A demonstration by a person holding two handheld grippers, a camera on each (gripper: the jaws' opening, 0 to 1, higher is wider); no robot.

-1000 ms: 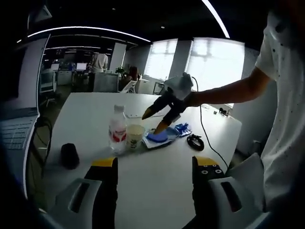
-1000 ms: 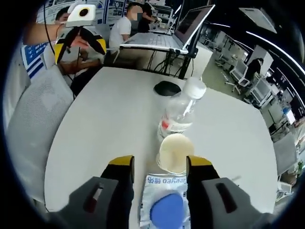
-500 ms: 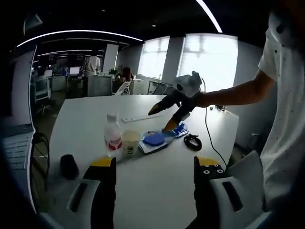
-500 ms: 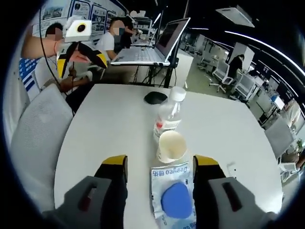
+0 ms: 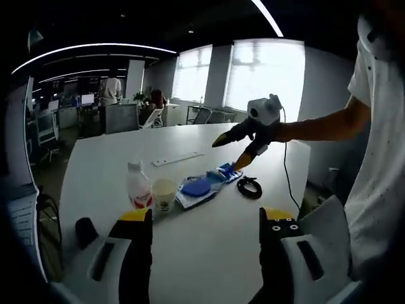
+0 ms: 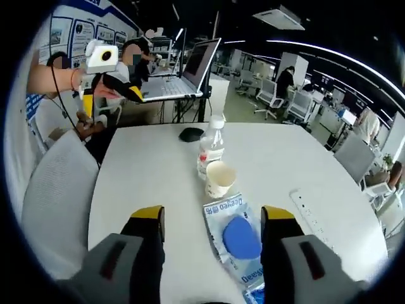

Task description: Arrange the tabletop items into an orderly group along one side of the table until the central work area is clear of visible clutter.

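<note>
Both my tongs are off the table w/ nothing in them. My left gripper (image 5: 199,221) has its jaws spread wide over bare tabletop, near edge. My right gripper (image 6: 212,218) is also wide, hanging above the wipes pack (image 6: 235,244).

Where the stuff is: water bottle (image 5: 136,185), paper cup (image 5: 164,193), wipes pack and a blue thing (image 5: 226,171) beyond it sit in a rough row mid-table, the first three close enough to touch or nearly. Black cable coil (image 5: 249,187) lies just beside the row's far end. A dark mouse-like lump (image 6: 190,133) sits behind the bottle, a white power strip (image 6: 308,210) off to one side.

Risks:
- Bottle is tall, narrow, clear plastic, looks near empty, so light. Nudge it high and it tips, prob. into the cup.
- Cup is thin paper, open top, tapered. Squeeze hard and it crumples; sliding the pack past it could knock it over.
- Pack is flat, soft, glossy film w/ a blue oval flap. Jaws may skid off or just pinch a wrinkle, and it droops when lifted.
- Cable coil is limp; grabbing one loop could drag the rest.
- Blue thing: too small to tell what it is, maybe crumpled fabric or a glove.

White tabletop (image 6: 145,177) is smooth, so things slide easily.
</note>
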